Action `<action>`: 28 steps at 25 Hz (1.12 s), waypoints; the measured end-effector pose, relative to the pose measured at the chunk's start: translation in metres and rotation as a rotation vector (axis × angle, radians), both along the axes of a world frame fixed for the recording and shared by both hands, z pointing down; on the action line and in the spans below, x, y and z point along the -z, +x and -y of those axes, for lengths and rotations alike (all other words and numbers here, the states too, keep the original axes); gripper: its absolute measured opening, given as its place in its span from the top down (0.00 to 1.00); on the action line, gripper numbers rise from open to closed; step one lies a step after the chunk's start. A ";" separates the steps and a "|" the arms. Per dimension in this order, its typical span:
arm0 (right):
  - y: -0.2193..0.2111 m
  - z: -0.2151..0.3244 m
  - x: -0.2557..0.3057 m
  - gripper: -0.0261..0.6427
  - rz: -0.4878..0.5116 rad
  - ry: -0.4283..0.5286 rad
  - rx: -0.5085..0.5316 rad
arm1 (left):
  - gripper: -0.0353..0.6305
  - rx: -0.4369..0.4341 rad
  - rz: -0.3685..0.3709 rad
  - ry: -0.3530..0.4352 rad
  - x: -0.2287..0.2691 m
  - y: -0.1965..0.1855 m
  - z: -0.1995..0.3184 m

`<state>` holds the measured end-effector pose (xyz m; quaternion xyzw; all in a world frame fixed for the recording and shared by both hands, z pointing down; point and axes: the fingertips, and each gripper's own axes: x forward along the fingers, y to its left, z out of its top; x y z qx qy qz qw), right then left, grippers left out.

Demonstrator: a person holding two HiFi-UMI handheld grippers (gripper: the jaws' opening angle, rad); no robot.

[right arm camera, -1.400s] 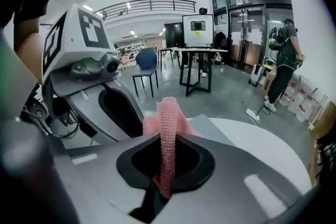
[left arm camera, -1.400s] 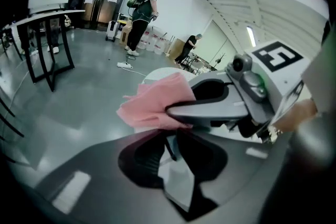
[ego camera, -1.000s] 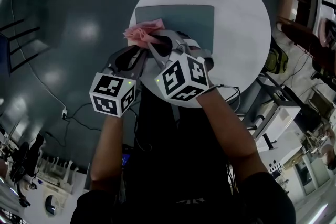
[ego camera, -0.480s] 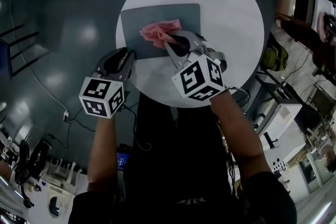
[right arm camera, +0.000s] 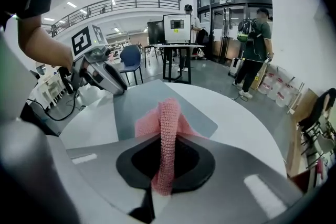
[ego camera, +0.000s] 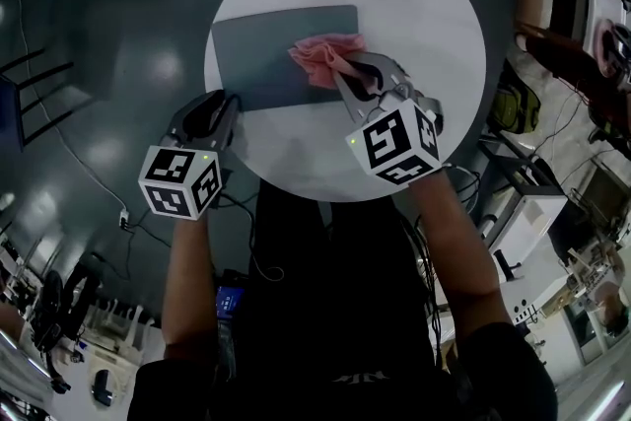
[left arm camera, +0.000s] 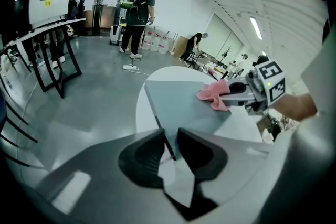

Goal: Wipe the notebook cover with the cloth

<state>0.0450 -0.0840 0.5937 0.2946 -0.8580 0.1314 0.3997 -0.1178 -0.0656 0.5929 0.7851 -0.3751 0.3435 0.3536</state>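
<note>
I judge the wipe to be under way, not finished. The notebook (ego camera: 266, 59) lies flat on the left half of the round worktop (ego camera: 434, 25), its left end almost at the worktop's left edge. My right gripper (ego camera: 340, 74) has its fingers closed on the pink cloth (ego camera: 325, 54); a fold of it stands pinched between them in the right gripper view, and the rest is bunched on the cover. The cloth sits at the right end of the cover, close to its far edge. My left gripper (ego camera: 229, 105) is at the notebook's near left corner. In the left gripper view the cover's thin edge runs between the fingers, which have drawn in on it, so I take it to be steadying the notebook.

The cover is plain grey and I cannot see any dirt, so I cannot say which parts are clean. The near strip of the cover looks to be what is left.

A second ago the cloth was at the cover's left end, with both grippers side by side there. Half a second ago it was mid-cover. It has since crossed to the right end, and the left gripper has settled at the corner.
</note>
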 end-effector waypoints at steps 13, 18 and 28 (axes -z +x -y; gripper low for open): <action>0.044 0.003 0.020 0.94 -0.061 0.023 -0.140 | 0.82 0.001 -0.021 0.008 0.000 0.001 0.003; -0.012 0.006 0.049 0.94 0.087 0.042 -0.105 | 0.83 -0.019 -0.047 0.011 0.002 -0.002 0.003; -0.139 0.000 0.036 0.94 0.168 0.001 0.100 | 0.84 -0.030 -0.099 -0.014 0.001 -0.008 -0.007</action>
